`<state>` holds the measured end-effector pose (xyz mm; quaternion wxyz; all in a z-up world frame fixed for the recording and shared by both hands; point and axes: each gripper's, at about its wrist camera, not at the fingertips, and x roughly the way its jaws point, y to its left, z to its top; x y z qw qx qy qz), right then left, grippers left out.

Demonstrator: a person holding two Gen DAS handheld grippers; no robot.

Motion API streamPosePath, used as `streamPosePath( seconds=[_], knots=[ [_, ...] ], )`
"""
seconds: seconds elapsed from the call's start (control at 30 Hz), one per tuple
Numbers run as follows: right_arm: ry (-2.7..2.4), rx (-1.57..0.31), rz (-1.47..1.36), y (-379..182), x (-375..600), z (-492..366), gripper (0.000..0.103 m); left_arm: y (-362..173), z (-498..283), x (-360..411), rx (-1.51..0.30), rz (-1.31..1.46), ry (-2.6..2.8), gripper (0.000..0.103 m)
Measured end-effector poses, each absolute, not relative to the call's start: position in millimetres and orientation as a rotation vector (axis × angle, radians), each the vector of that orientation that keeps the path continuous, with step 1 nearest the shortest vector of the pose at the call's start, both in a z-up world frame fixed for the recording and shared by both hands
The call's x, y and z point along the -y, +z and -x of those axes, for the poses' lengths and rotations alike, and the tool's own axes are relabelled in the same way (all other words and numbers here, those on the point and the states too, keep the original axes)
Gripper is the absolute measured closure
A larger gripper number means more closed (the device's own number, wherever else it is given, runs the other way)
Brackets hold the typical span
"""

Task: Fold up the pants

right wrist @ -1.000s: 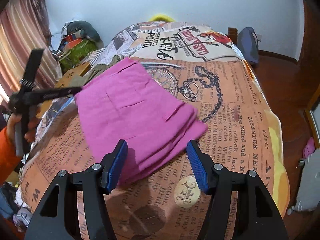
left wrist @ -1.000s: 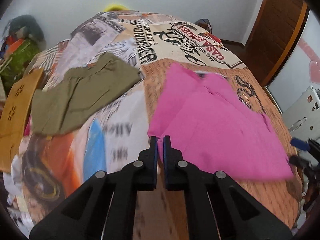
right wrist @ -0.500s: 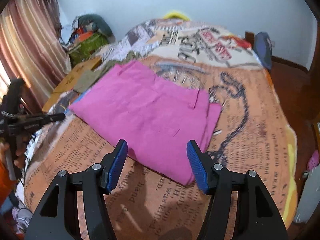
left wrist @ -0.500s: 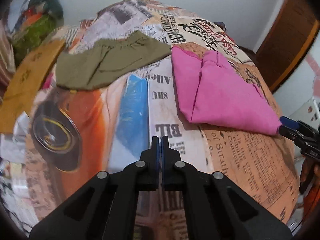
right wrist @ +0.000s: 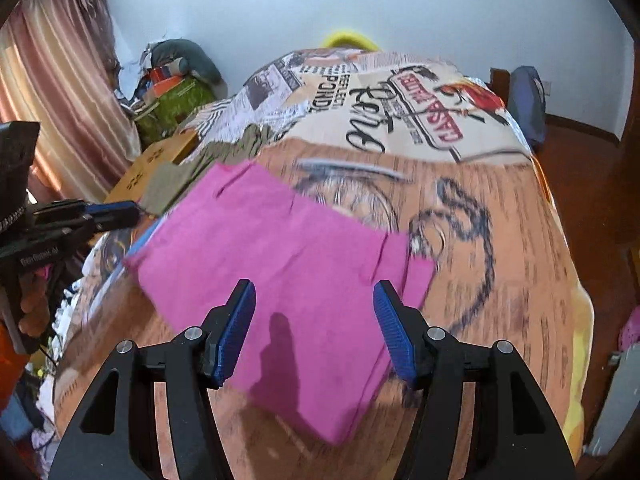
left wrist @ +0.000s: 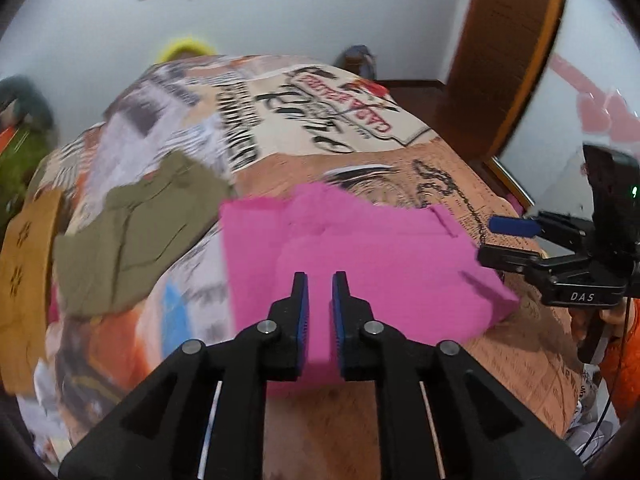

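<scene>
Since half a second ago, the left gripper point(left wrist: 319, 312) has parted its fingers to a narrow gap and come in over the near edge of the pink pants point(left wrist: 360, 264). Right gripper point(right wrist: 314, 332) stays spread wide above the same garment, empty. Folded flat, the pants lie mid-bed on a newspaper-print bedspread point(right wrist: 500, 280). Olive trousers point(left wrist: 136, 232) sit just beside them to the left, next to a tan cardboard piece point(left wrist: 24, 272). Beyond are a white wall point(right wrist: 440, 8) and pink curtain point(right wrist: 60, 100).
</scene>
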<state>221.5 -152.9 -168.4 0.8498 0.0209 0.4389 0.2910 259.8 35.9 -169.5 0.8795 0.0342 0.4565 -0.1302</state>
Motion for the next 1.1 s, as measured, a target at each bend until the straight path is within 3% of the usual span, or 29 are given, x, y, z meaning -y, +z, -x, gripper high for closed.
streamPosePath(
  seconds=[0.3,0.77,0.97,1.1],
  knots=[
    [0.713,-1.015,0.062,-203.5,111.2,-246.2,0.045,-224.8,-309.1,-9.2,-1.069,-0.099,-0.338,0.089],
    [0.700,-1.025,0.052,-202.3,157.8,-207.1,0.045,-223.8,-268.6,-36.2,-1.021,-0.119,-0.345,0.088],
    [0.655,-1.053,-0.009,-204.4,181.8,-194.8,0.046,-225.7,-251.5,-62.5,-1.024,-0.094,-0.237,0.059],
    [0.616,-1.063,-0.031,-206.5,194.4,-184.9,0.046,-225.1,-236.6,-82.5,-1.024,-0.032,-0.197,0.054]
  ],
)
